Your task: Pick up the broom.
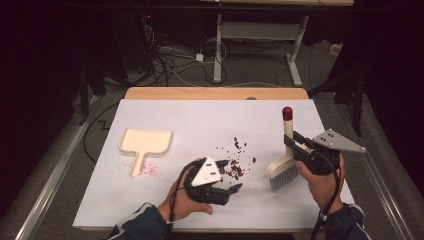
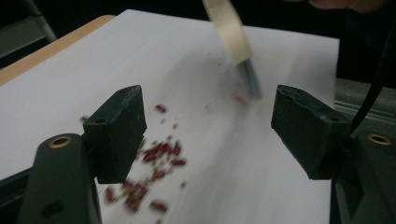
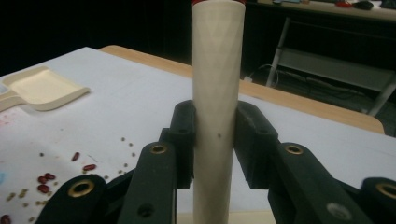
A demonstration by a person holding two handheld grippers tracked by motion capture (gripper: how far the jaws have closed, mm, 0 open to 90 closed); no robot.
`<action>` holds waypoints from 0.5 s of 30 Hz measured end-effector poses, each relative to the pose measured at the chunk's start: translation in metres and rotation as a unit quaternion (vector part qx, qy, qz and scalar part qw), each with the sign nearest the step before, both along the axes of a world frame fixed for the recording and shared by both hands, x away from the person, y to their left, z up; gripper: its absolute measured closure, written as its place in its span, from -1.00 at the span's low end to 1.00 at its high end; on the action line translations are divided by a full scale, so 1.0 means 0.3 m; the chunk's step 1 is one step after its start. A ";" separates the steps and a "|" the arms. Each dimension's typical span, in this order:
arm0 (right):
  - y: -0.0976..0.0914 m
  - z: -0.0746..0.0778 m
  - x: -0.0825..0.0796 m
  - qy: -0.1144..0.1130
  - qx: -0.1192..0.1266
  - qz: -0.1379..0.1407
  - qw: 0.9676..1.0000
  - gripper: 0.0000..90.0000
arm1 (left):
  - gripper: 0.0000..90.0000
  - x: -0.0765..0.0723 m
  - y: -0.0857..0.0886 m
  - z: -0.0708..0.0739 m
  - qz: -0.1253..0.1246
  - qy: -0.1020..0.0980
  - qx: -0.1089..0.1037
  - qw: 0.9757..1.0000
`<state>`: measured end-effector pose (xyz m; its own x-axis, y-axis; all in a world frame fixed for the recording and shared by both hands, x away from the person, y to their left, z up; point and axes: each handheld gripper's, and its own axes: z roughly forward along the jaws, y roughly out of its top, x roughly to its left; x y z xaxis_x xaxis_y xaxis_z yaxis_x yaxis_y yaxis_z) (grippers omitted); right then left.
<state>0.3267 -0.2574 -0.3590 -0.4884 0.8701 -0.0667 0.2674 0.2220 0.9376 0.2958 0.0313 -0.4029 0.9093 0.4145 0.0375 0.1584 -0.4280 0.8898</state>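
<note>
Clamping the cream handle of a hand brush (image 3: 215,107), the right gripper (image 1: 300,149) has its two black jaws pressed against either side of the shaft, which stands upright with a red cap at its top. In the high view the brush's grey bristles hang just above the white worktop (image 1: 200,115), right of a scatter of red beans (image 1: 234,169). The left gripper (image 1: 226,189) sits just on the person's side of that scatter, its jaws spread apart with nothing between them; in the left gripper view the beans lie on the sheet beyond and below the jaws. A cream dustpan (image 1: 145,143) lies flat well to the left of the beans, handle toward the person, with faint red specks beside its handle.
</note>
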 end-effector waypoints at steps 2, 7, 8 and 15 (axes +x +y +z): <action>0.029 0.007 -0.023 -0.013 -0.002 0.005 1.000 0.58 | -0.43 0.007 -0.057 -0.001 -0.004 0.005 -0.007 1.000; 0.100 0.019 -0.078 -0.034 -0.001 0.025 0.999 0.58 | -0.24 0.017 -0.139 -0.015 0.009 0.003 -0.018 1.000; 0.110 0.021 -0.089 -0.039 0.003 0.027 0.999 0.58 | -0.15 0.020 -0.146 -0.019 0.016 0.002 -0.022 1.000; 0.167 0.047 -0.162 -0.077 0.003 0.051 0.996 0.58 | 0.20 0.044 -0.132 -0.035 0.009 0.014 -0.039 0.999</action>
